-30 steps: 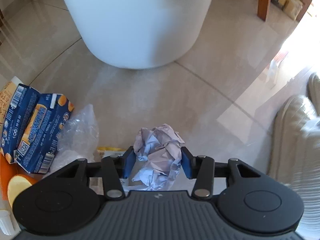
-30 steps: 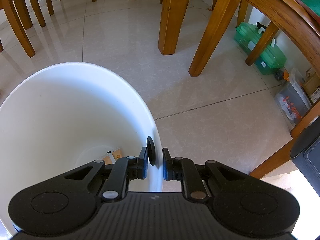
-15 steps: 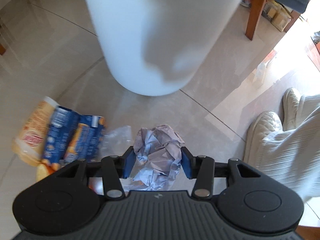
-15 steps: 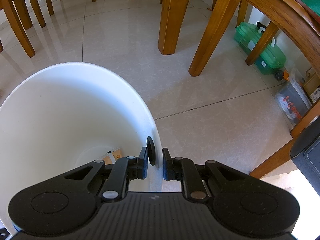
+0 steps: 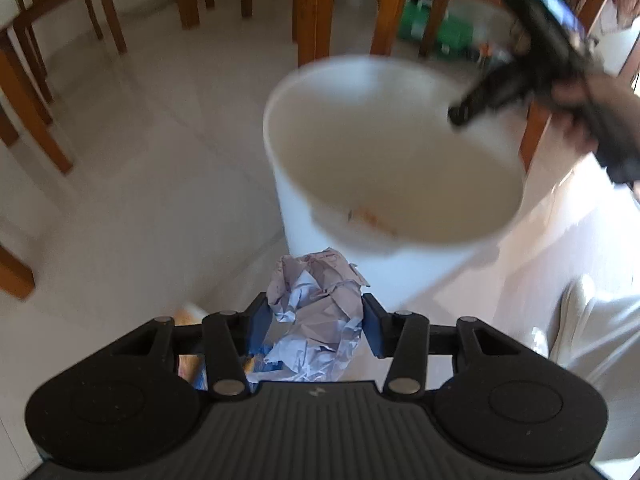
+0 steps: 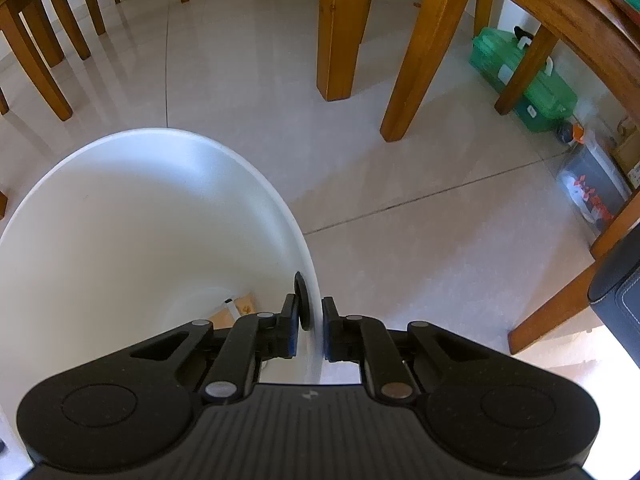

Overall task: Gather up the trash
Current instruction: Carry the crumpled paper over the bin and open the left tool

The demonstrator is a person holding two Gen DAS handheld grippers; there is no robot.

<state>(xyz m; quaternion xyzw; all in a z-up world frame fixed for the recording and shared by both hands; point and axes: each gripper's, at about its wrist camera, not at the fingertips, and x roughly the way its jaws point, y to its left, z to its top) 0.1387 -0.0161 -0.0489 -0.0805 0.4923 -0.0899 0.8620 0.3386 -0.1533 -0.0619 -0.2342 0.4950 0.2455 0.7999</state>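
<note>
Right tool (image 6: 310, 330) clamps the white bin's rim (image 6: 308, 248) (scraps inside).

Both wrist views look steeply down, sharing the white bin (image 5: 394, 160), right closest.

Crumpled paper ball (image 5: 316, 316), smooth white plastic bin (image 6: 132, 220), glossy tiled floor (image 6: 400, 248)

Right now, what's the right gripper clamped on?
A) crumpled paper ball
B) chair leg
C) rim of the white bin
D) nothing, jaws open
C: in the right wrist view the right gripper has its jaws closed on either side of the thin wall of the white bin at its rim; the crumpled paper ball sits in the left gripper.
</note>
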